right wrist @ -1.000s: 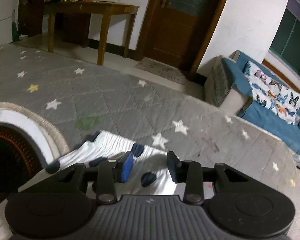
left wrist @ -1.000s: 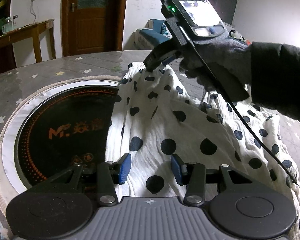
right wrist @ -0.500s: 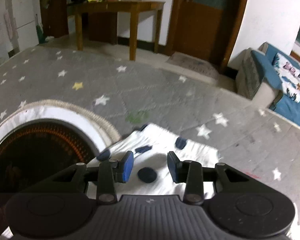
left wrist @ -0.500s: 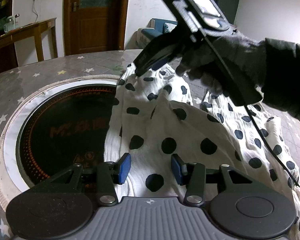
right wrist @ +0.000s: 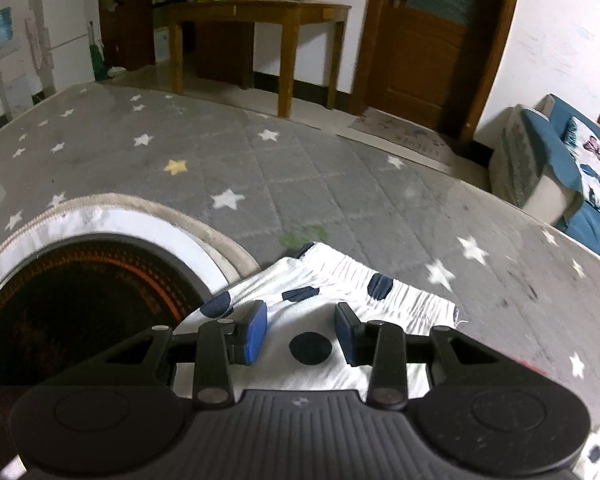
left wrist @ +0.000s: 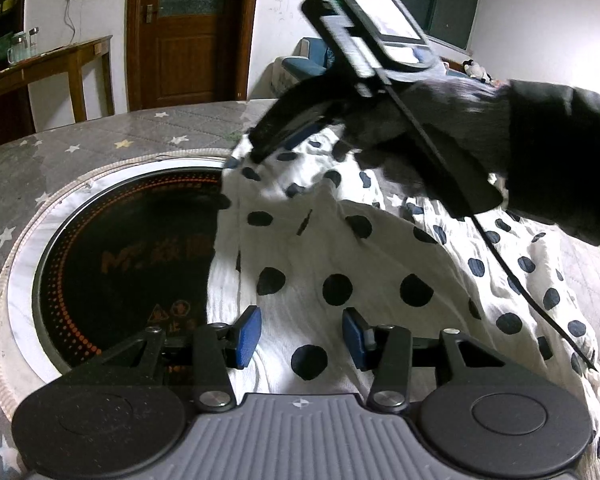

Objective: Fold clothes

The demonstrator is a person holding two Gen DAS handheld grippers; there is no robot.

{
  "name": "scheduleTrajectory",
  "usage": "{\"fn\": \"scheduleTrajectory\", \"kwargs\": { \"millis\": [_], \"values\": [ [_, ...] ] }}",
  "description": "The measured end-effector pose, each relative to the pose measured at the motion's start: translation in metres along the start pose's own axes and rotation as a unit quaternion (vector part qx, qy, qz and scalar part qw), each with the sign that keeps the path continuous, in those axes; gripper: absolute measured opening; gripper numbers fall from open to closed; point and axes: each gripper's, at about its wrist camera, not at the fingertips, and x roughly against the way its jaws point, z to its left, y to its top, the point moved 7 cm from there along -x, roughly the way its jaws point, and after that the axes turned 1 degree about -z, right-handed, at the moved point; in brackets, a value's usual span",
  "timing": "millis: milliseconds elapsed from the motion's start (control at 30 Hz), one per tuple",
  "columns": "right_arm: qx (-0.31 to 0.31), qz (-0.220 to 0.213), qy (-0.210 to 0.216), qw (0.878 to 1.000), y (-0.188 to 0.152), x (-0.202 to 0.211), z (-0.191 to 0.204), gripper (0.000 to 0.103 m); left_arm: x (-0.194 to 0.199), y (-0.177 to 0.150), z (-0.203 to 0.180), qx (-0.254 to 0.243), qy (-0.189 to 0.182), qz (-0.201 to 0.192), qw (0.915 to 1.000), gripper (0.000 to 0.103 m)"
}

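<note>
A white garment with dark polka dots (left wrist: 340,256) lies on a grey star-patterned table cover, its left edge draped over a round black cooktop. My left gripper (left wrist: 302,338) is open just above the garment's near end. My right gripper (right wrist: 301,332) is open above the garment's elastic waistband end (right wrist: 340,276). In the left wrist view the right gripper (left wrist: 288,140) hangs over the far end of the garment, held by a gloved hand.
The round black cooktop (left wrist: 120,248) with a white rim is set in the table left of the garment. The grey star cover (right wrist: 340,184) stretches beyond. A wooden side table (right wrist: 260,12), a door and a blue sofa (right wrist: 580,168) stand in the room behind.
My right gripper has risen and pulled back from the waistband, so more of the garment's far end and the cooktop show. The left gripper has hardly moved.
</note>
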Motion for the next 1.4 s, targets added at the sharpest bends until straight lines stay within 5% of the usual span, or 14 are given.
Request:
{"fn": "scheduleTrajectory", "kwargs": {
  "millis": [300, 433, 633, 833, 1067, 1333, 1400],
  "values": [
    [0.005, -0.038, 0.06, 0.997, 0.024, 0.01, 0.023, 0.045, 0.002, -0.001, 0.001, -0.002, 0.014, 0.004, 0.9999, 0.049],
    [-0.013, -0.049, 0.036, 0.998, 0.016, 0.056, -0.01, 0.045, 0.004, -0.003, 0.004, 0.003, 0.022, 0.003, 0.9998, 0.049],
    [-0.065, -0.036, -0.057, 0.996, -0.042, 0.117, -0.099, 0.045, 0.006, 0.0, 0.001, 0.002, 0.029, 0.004, 0.9996, 0.049],
    [-0.189, -0.024, -0.135, 0.972, -0.128, 0.161, -0.192, 0.046, 0.016, 0.004, -0.007, -0.001, 0.034, -0.007, 0.9994, 0.051],
    [-0.325, -0.055, -0.1, 0.939, -0.19, 0.177, -0.239, 0.046, 0.03, 0.005, -0.039, -0.026, 0.014, -0.014, 0.9995, 0.055],
    [-0.386, -0.086, -0.067, 0.916, -0.188, 0.171, -0.259, 0.044, 0.039, -0.004, -0.073, -0.05, -0.014, -0.006, 0.9986, 0.057],
    [-0.373, -0.074, -0.071, 0.922, -0.184, 0.165, -0.259, 0.043, 0.039, -0.008, -0.084, -0.057, -0.029, 0.0, 0.9979, 0.057]
  ]
}}
